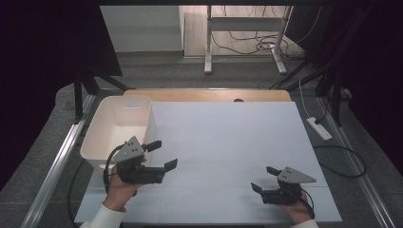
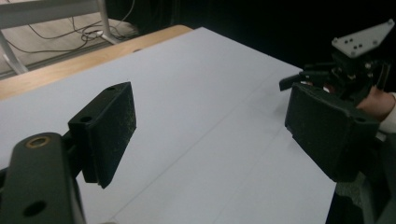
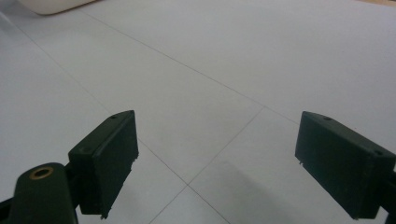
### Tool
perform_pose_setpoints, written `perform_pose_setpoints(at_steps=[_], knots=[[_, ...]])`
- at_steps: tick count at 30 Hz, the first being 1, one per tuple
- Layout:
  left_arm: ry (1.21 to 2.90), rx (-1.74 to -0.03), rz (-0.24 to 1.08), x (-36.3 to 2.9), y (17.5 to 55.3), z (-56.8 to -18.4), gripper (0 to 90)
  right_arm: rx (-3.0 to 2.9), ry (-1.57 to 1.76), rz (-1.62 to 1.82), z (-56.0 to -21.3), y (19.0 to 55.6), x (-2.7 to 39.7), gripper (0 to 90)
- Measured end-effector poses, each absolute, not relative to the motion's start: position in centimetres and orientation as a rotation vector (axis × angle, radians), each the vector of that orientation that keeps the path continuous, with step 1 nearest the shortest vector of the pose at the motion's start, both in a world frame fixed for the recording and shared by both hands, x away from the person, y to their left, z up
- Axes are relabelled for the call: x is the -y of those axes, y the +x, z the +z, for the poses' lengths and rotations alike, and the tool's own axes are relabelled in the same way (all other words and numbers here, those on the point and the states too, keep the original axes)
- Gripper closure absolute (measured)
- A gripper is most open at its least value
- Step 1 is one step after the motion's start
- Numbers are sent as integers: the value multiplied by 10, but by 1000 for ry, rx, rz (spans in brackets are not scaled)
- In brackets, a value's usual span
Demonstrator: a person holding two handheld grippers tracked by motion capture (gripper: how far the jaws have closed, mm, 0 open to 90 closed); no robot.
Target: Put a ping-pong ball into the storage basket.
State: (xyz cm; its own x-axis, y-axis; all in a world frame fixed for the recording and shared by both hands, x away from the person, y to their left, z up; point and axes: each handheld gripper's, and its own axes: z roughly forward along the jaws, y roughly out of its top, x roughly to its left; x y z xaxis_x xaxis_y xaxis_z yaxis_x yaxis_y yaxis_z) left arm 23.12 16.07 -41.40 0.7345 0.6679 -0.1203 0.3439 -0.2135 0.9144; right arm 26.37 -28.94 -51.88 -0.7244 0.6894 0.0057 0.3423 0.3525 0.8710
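Nearest the high camera, at the front edge of the white table top (image 1: pixel 223 142), are the person's two hands, each with a gripper. The right gripper (image 1: pixel 264 179) rests low over the front right part of that top, well apart from the white bin (image 1: pixel 119 130); in the right gripper view its two black jaws stand wide apart with only bare table surface between them, so it holds nothing. The left gripper (image 1: pixel 164 154) is just in front of the bin's near right corner, its grey plate overlapping the bin's rim in the high view and its jaws pointing right, away from the bin and across the table. In the left gripper view its jaws are likewise spread wide and empty, and the right gripper (image 2: pixel 299 79) shows beyond them.

The bin sits at the table top's far left, partly overhanging the left edge, upright and open; its inside looks empty, though the near wall hides part of the floor. Judging by its look, it is thin moulded plastic: light, fairly stiff, smooth and so a little slippery, not fragile. The best hold would be a pinch over the rim of the right wall, near the corner where it flexes least.

Beyond the bin, a strip of wooden desk (image 1: pixel 209 95) edges the table top's far side.
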Motion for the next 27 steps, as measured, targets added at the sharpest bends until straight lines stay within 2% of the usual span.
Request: perform_pose_setpoints(at_steps=[12,27], knots=[[1898,-761,364,-151,218,-454,179,-2261,909,1325,-519,264,289,129],[1895,-873,363,-183,217,-499,183,-2253,899,1330,-518,261,289,129]])
